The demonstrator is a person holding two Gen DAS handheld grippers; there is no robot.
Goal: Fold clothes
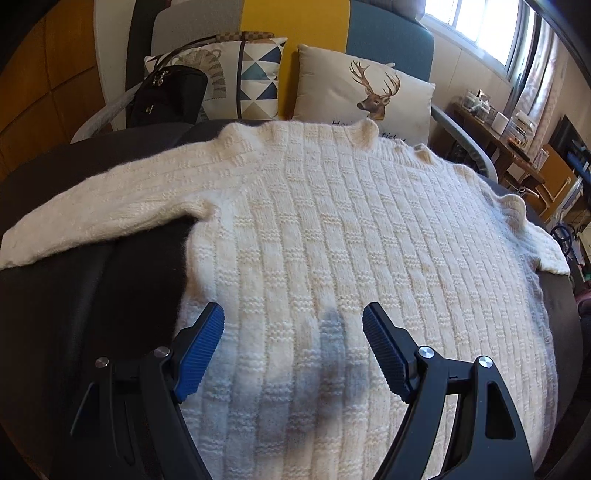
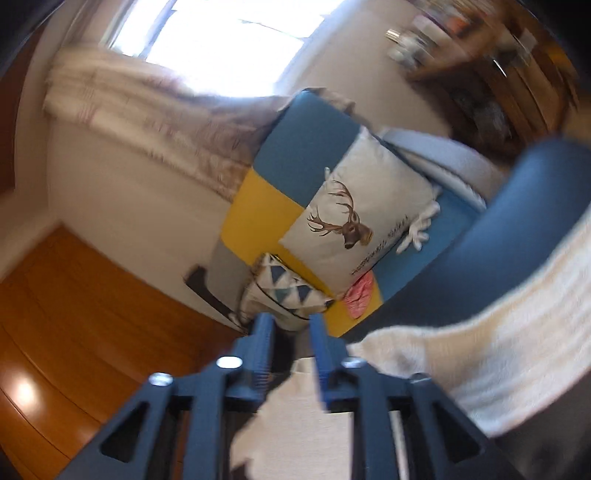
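Your left hand-held gripper hangs just above the near part of a cream knitted sweater, its jaws spread wide with nothing between them. The blue ribbed pads stand clear of the wool, and a soft shadow falls on the knit between them. The sweater lies spread flat on a dark surface. Its collar points to the far side, toward the sofa, one sleeve reaches out to the left, and the other sleeve runs off the right edge.

On the sofa behind, a cushion with a stag print sits to the right, a cushion with triangles to the left, and a black bag leans further left. A cluttered wooden desk stands far right under the window.

Your right hand-held gripper shows in a tilted, blurred view that points out at the sofa rather than down at the garment. Its jaws stand only narrowly apart. A strip of cream sweater fabric sweeps past on the right of that view, and pale cloth lies low between the finger bases. From this view you cannot tell whether the pads are pinching that cloth or merely passing over it. The stag cushion and the triangle cushion appear beyond the fingertips.
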